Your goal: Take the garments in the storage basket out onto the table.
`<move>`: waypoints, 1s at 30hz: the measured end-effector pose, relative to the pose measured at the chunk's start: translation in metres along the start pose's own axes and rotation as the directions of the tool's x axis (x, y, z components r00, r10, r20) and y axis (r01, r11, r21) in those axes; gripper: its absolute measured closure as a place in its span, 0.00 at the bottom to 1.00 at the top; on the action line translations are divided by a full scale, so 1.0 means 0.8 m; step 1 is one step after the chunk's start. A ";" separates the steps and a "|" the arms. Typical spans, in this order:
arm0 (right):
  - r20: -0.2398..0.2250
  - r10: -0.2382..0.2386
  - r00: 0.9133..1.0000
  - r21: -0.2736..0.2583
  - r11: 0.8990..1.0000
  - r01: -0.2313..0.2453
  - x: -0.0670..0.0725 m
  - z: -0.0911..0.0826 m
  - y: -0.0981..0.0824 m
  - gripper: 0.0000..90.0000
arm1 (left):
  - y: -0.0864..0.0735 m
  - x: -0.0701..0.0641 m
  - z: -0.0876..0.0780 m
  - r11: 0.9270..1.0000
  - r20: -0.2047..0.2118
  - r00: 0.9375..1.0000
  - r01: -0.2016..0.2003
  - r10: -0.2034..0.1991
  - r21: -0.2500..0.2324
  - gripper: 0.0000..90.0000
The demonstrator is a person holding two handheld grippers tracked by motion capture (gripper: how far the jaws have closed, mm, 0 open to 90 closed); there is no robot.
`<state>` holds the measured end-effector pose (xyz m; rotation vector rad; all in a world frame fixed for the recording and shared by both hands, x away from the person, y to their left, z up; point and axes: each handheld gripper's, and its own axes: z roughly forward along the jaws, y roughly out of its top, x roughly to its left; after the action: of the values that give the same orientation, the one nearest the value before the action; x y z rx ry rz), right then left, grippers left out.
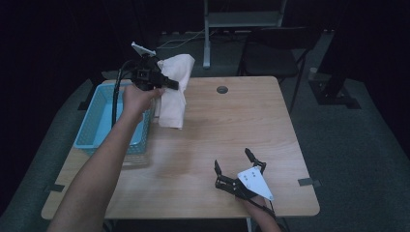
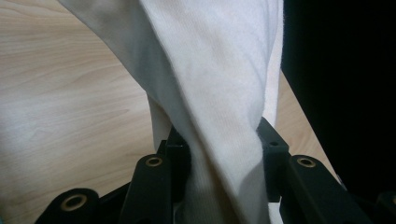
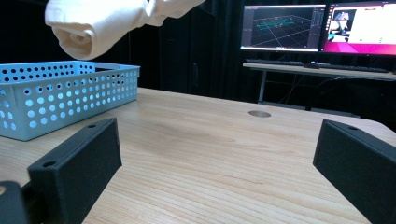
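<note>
Basket (image 1: 99, 121): light blue, perforated, standing at the left edge of the desk (image 1: 217, 140), toward the far left corner. The person's left forearm crosses above its right wall.

Left claw (image 1: 170, 85): raised above the desk just beside the basket's far right corner. Its jaws are clamped on the cloth (image 1: 175, 89); in the left gripper view the cloth (image 2: 219, 93) runs up between the two black jaws, pinched at their base.

Cloth: white, held clear of the desk, bunched above the claw and hanging down below it. Its lower end hangs over the desk just right of the basket. In the right gripper view a rolled end of the cloth (image 3: 93, 25) hangs above the basket (image 3: 60, 95).

Hole (image 1: 222, 89): a round cable hole near the middle of the far edge.

Right claw (image 1: 237, 162): low over the desk near the near right corner. Its jaws stand wide apart with nothing between them.
</note>
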<state>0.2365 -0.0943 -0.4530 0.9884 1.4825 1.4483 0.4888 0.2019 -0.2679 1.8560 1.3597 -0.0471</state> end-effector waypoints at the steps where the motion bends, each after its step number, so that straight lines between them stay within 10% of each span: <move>1: 0.000 -0.001 1.000 0.000 1.000 0.001 0.000 0.000 0.000 0.01 | -0.001 0.003 0.002 1.000 0.000 1.000 0.009 -0.009 0.003 0.73; 30: -0.004 -0.004 1.000 -0.004 1.000 0.004 0.000 0.000 0.000 0.01 | -0.027 0.032 0.068 0.995 0.009 0.998 0.066 -0.067 0.073 0.73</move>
<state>0.2363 -0.0943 -0.4531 0.9797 1.4839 1.4505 0.5043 0.1900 -0.3289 1.8668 1.4287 -0.1426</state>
